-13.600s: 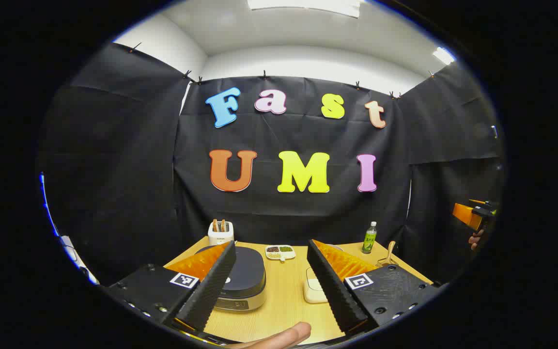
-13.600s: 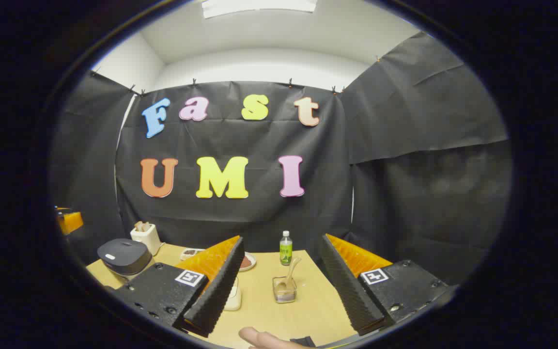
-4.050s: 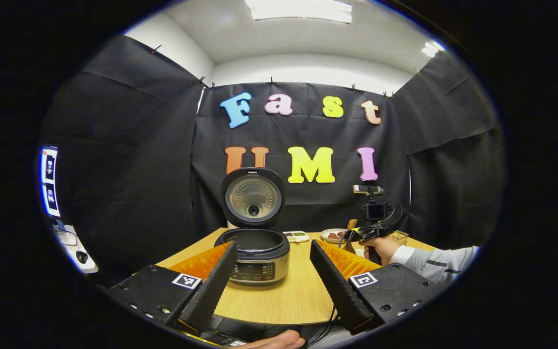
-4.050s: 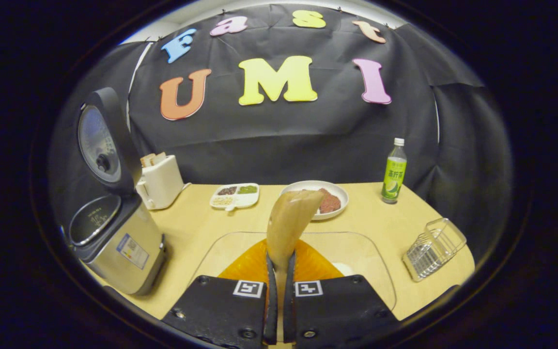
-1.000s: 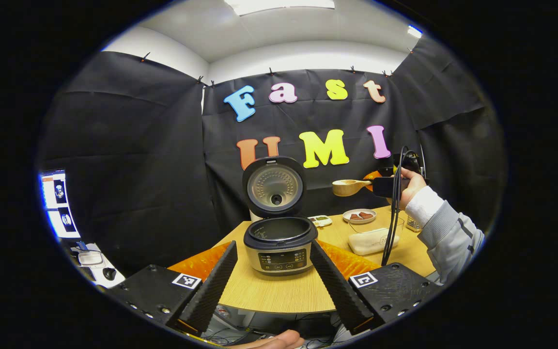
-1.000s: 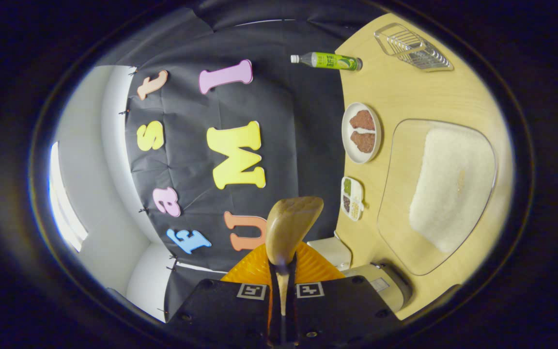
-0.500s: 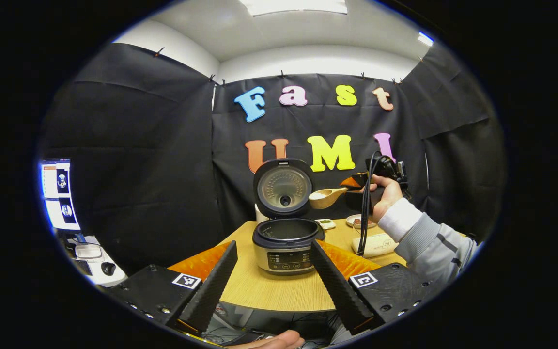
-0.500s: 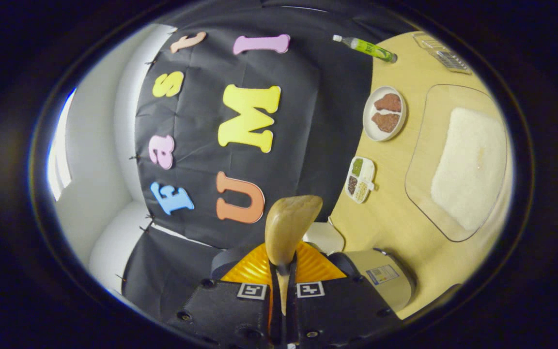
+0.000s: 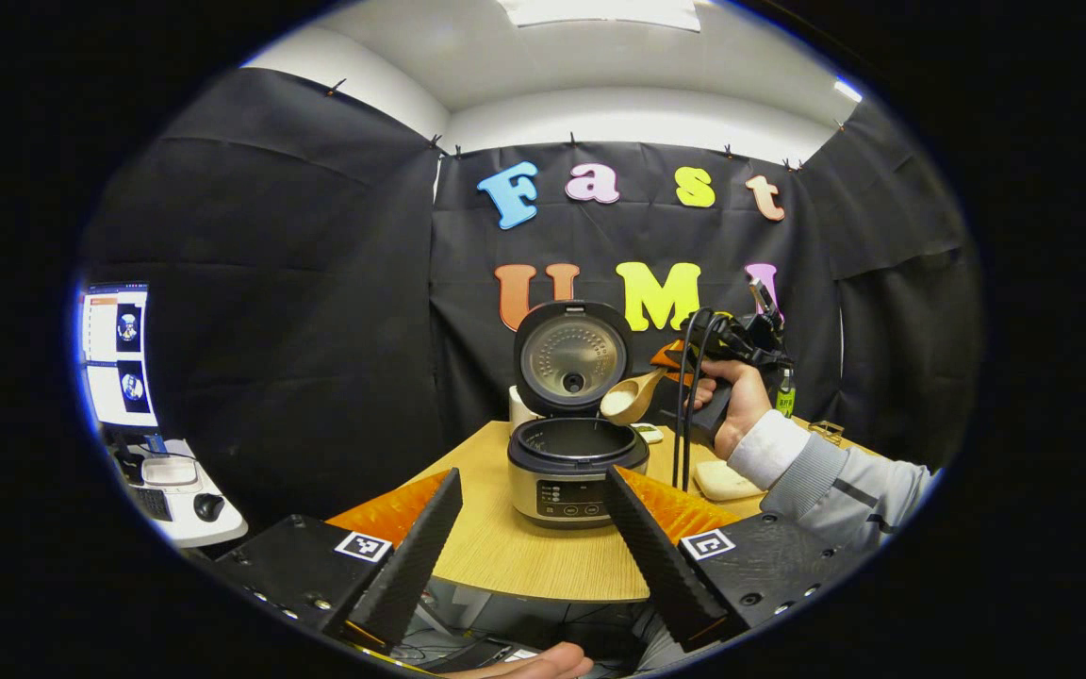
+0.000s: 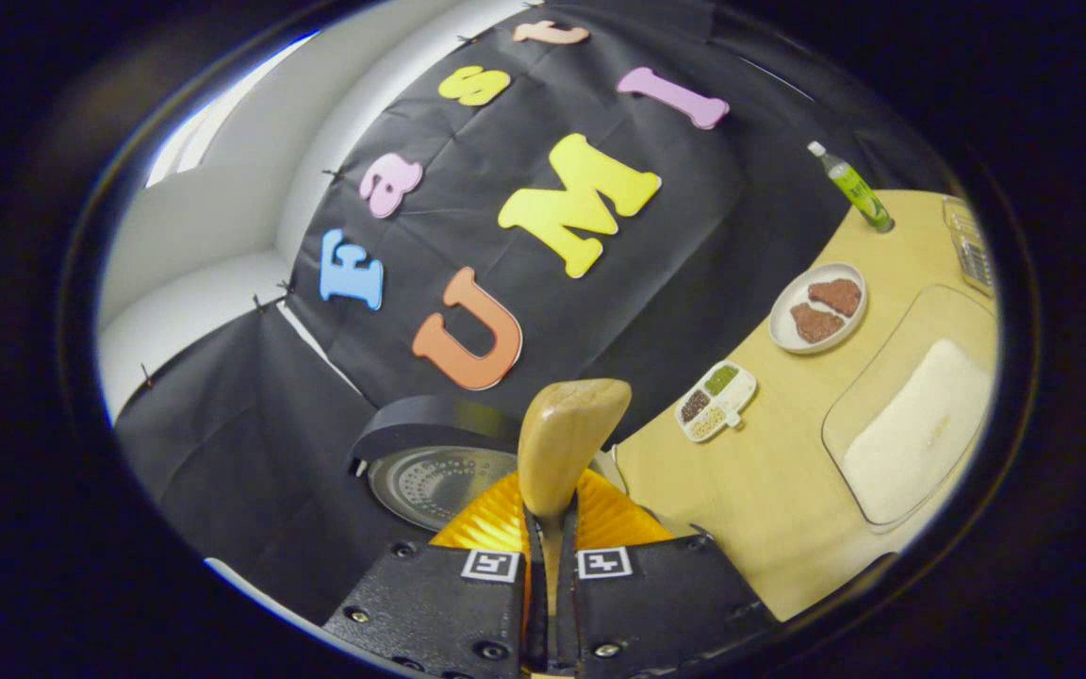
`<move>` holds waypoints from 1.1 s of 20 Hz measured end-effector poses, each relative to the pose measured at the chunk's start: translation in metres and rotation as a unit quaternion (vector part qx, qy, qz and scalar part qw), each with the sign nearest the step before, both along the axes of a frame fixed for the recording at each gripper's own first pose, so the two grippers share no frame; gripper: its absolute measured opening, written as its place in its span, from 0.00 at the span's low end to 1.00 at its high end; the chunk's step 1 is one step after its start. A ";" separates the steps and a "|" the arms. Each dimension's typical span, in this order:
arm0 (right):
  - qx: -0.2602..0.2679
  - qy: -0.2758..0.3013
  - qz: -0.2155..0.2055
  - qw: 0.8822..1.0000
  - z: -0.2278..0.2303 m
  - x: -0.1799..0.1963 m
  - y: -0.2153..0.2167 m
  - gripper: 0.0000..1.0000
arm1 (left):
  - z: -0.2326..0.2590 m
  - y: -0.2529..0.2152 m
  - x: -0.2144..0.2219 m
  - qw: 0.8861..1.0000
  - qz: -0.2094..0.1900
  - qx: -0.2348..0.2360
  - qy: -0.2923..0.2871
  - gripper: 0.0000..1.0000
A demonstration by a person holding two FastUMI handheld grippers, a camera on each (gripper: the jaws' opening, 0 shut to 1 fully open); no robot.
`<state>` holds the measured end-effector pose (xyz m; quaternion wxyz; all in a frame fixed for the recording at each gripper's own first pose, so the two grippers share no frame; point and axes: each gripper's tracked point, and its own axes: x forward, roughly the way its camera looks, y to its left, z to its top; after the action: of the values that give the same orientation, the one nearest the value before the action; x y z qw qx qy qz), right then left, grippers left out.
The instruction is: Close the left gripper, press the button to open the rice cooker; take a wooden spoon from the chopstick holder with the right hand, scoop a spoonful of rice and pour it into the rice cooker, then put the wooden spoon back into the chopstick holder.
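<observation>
The rice cooker [image 9: 577, 462] stands on the wooden table [image 9: 524, 556] with its lid [image 9: 572, 356] raised upright. A wooden spoon [image 9: 633, 397] with white rice in its bowl hangs tilted over the cooker's right rim, held by the right gripper [image 9: 673, 370] in a person's hand [image 9: 730, 396]. In the right gripper view that gripper [image 10: 548, 528] is shut on the spoon's handle, and the back of the spoon bowl [image 10: 567, 438] rises before the lid's inner plate [image 10: 435, 483]. My left gripper [image 9: 529, 528] stands open, low before the table's near edge.
A clear tray of white rice [image 10: 915, 429] lies right of the cooker, with a plate of meat [image 10: 818, 307], a small divided dish [image 10: 718, 388], a green bottle [image 10: 852, 187] and a wire chopstick holder [image 10: 972, 245] behind. A side desk with a monitor [image 9: 119, 354] stands far left.
The right gripper has carried the spoon leftward over the cooker's rim and tipped its bowl downward. Its view has rotated toward upright. The left gripper stays open, drifting slightly left.
</observation>
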<state>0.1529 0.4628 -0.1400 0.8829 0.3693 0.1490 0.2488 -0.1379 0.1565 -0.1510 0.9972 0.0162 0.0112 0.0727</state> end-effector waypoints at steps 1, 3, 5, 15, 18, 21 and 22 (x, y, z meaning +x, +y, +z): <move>-0.014 -0.009 0.000 1.000 -0.001 -0.002 0.003 0.09 | 0.000 0.000 0.001 1.000 0.000 0.001 0.001 0.96; -0.040 -0.027 0.010 0.999 0.000 -0.006 0.011 0.09 | 0.000 0.001 0.001 1.000 0.002 0.004 0.001 0.96; -0.082 -0.053 0.016 0.995 0.003 -0.010 0.016 0.09 | -0.001 -0.002 0.000 1.000 0.000 0.006 0.000 0.96; -0.205 -0.151 0.009 0.967 0.011 -0.026 0.024 0.09 | -0.004 0.002 -0.004 1.000 0.000 0.001 -0.002 0.96; -0.233 -0.177 0.016 0.956 0.010 -0.031 0.028 0.09 | -0.004 0.001 -0.003 1.000 -0.003 0.000 -0.003 0.96; -0.269 -0.221 0.018 0.937 0.013 -0.036 0.031 0.09 | -0.007 -0.001 -0.001 1.000 -0.004 0.000 0.000 0.96; -0.280 -0.234 0.017 0.931 0.015 -0.038 0.033 0.09 | -0.007 -0.001 -0.001 1.000 -0.004 0.000 0.001 0.96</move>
<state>0.1148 0.4954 -0.1255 0.9560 0.0354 0.0081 0.2911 -0.1390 0.1558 -0.1584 0.9974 0.0166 0.0117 0.0689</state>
